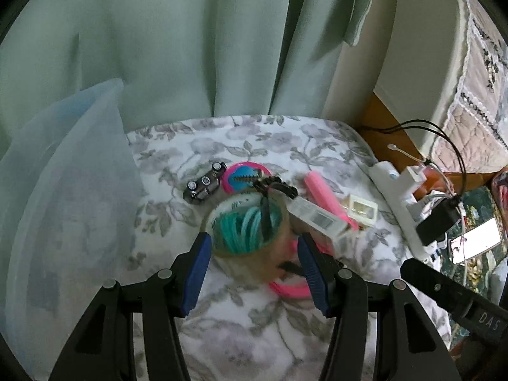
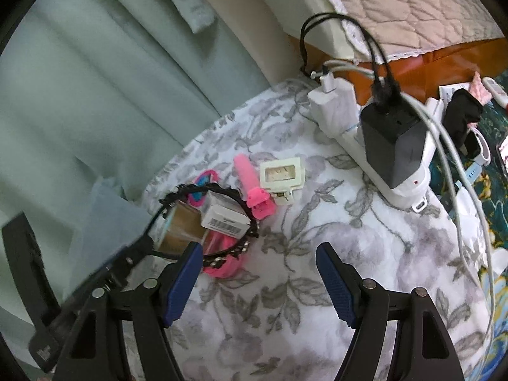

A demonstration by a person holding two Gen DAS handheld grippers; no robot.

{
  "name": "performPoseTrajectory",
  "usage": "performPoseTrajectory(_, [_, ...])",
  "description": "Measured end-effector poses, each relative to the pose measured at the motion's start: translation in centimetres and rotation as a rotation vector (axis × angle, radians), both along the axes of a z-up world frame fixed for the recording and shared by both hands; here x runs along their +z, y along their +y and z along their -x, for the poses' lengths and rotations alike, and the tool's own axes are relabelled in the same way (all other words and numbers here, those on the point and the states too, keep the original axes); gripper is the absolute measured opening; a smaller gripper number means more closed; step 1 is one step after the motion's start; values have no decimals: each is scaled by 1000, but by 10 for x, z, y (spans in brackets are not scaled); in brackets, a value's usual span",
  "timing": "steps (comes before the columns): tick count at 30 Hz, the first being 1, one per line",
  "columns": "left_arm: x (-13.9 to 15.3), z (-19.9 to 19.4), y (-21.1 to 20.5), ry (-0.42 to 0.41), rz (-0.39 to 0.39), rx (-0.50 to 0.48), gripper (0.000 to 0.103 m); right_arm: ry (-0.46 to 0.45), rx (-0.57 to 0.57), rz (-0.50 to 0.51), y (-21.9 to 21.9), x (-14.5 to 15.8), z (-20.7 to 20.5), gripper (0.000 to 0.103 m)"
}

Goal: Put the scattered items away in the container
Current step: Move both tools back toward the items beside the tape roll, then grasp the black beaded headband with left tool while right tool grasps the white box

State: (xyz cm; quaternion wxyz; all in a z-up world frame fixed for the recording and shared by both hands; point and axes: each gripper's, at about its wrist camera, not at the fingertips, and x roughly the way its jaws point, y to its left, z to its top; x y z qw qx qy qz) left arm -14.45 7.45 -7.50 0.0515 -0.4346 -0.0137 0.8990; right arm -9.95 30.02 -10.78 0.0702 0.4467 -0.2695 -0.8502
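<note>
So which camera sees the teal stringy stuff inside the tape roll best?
The left wrist view. It looks down into the tape roll, so the teal loops inside show clearly, just ahead of the open left gripper. The right wrist view sees only the roll's brown side, behind a white box; no teal shows.

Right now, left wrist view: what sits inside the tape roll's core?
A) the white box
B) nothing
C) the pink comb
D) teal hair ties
D. The teal hair ties fill the hollow of the tape roll; the pink comb and white box lie outside it.
</note>
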Motion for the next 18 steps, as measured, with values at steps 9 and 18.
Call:
performPoseTrajectory(9, [-7, -10, -4, 2, 94, -25, 58, -18, 89, -55, -25, -7, 33, 77])
performPoseTrajectory(18, [1, -8, -21, 2, 27, -25, 58, -21, 184, -133, -54, -15, 57, 77])
